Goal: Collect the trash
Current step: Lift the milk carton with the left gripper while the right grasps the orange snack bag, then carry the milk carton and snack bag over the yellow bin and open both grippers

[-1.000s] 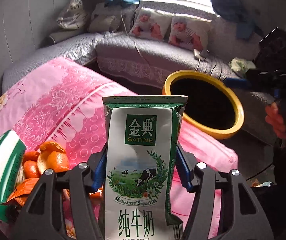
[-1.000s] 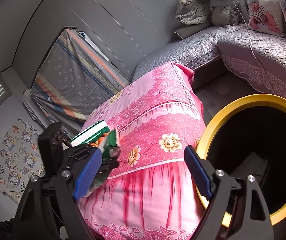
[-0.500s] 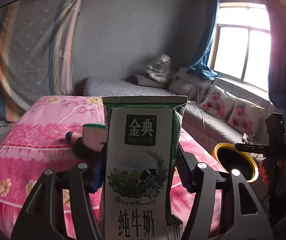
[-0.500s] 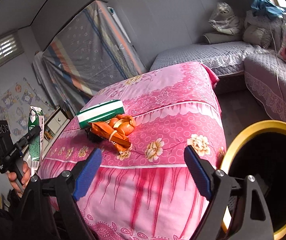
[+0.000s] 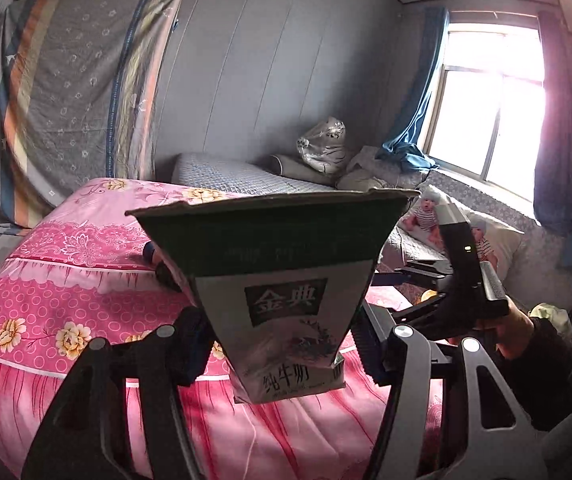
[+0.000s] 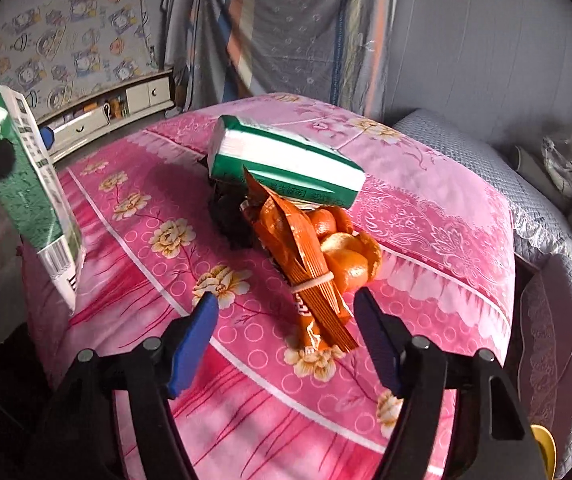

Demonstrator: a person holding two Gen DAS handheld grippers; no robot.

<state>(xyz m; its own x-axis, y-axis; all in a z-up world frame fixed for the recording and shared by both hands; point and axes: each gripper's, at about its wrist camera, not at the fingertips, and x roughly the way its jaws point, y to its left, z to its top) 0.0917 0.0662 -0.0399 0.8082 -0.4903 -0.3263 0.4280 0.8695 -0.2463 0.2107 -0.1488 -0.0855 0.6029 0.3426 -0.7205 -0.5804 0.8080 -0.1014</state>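
Observation:
My left gripper (image 5: 282,348) is shut on a green-and-white milk carton (image 5: 286,288), which tilts back toward the camera; the carton also shows at the left of the right wrist view (image 6: 34,204). My right gripper (image 6: 289,336) is open and empty, just in front of an orange snack wrapper (image 6: 305,264) bound with a rubber band. Orange peels (image 6: 345,248) lie beside the wrapper. A green-and-white striped box (image 6: 286,164) lies behind them on the pink bedspread (image 6: 425,208). A dark object (image 6: 230,216) lies under the box.
A grey quilted sofa (image 5: 246,176) with cushions and baby-print pillows (image 5: 425,220) runs along the wall under the window (image 5: 485,120). A striped cloth (image 5: 66,80) hangs at the back. A white cabinet (image 6: 114,108) stands left of the bed. A yellow rim (image 6: 545,444) shows low right.
The milk carton has tipped back in my left gripper. My right gripper has swung away from the yellow bin and come close to the wrapper and peels on the bed.

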